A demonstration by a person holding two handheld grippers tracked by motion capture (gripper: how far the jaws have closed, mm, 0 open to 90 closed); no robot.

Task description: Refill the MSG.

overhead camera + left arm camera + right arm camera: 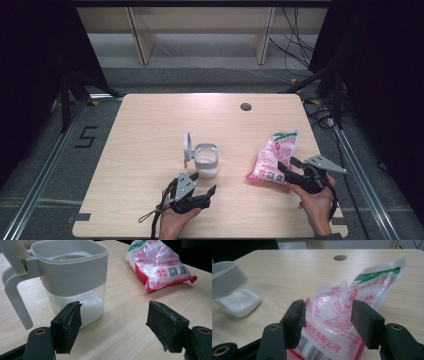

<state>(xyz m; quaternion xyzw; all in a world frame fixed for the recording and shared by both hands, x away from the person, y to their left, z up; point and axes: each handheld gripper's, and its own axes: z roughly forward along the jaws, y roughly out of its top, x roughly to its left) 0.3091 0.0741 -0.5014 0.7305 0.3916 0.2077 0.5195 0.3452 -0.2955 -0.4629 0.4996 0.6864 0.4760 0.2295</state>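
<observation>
Closest to the worktop's near edge sat the left tool (204, 183), jaws spread wide with nothing between them, pointed toward the container just beyond. Over by the near right corner the right tool (286, 169) was parted too, jaws on either side of the bottom end of the pink bag (273, 156), and I couldn't see the pads actually pressing on the plastic. That bag lay flat on the worktop (150, 125) toward the right edge, green-topped end pointing away from the person, barcode end nearest the right tool. Roughly mid-worktop, a bit nearer the front edge, stood the clear container (206, 161) with a grey collar and handle, lid flipped up on its left side, some white powder in the bottom. Way out near the far edge was a small round hole (245, 106).
</observation>
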